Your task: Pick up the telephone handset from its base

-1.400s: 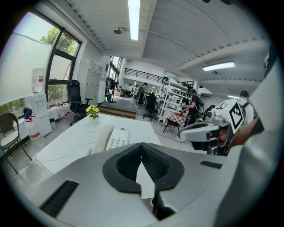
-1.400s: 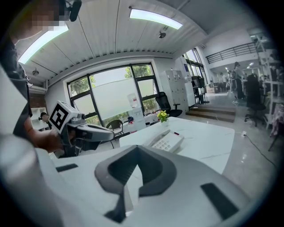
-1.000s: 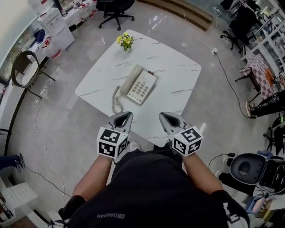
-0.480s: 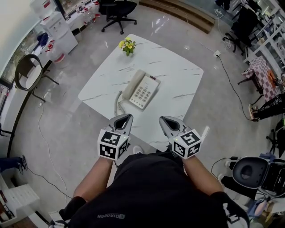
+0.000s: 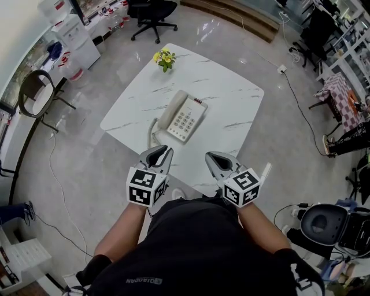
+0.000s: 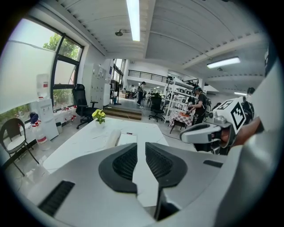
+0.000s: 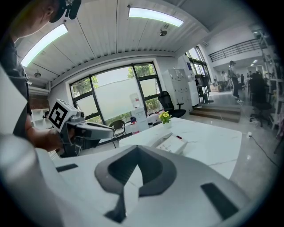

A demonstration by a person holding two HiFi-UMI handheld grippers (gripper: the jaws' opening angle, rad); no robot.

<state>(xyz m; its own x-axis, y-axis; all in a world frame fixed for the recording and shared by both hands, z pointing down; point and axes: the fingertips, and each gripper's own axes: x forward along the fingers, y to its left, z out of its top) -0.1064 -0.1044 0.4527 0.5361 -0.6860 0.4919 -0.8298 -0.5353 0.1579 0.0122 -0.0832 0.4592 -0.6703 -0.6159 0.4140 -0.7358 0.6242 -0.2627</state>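
Observation:
The cream telephone [image 5: 186, 118] sits mid-table with its handset [image 5: 167, 110] resting on the base's left side and a coiled cord [image 5: 153, 132] trailing toward me. It also shows ahead in the left gripper view as the handset [image 6: 112, 137], and in the right gripper view as the telephone [image 7: 171, 142]. My left gripper [image 5: 163, 150] hovers at the table's near edge, short of the phone. Its jaws have just been opening, a narrow gap with nothing between them [image 6: 141, 144]. My right gripper [image 5: 210, 155] is beside it, shut and empty [image 7: 136, 153].
The white marble table [image 5: 231, 98] carries a small pot of yellow flowers [image 5: 165, 58] at its far corner. A black office chair [image 5: 151, 11] stands beyond it, a dark chair [image 5: 34, 95] to the left, and cables lie on the floor to the right.
The left gripper's jaws have parted slightly from shut. Both grippers stay near the table's front edge; the right one is unchanged.

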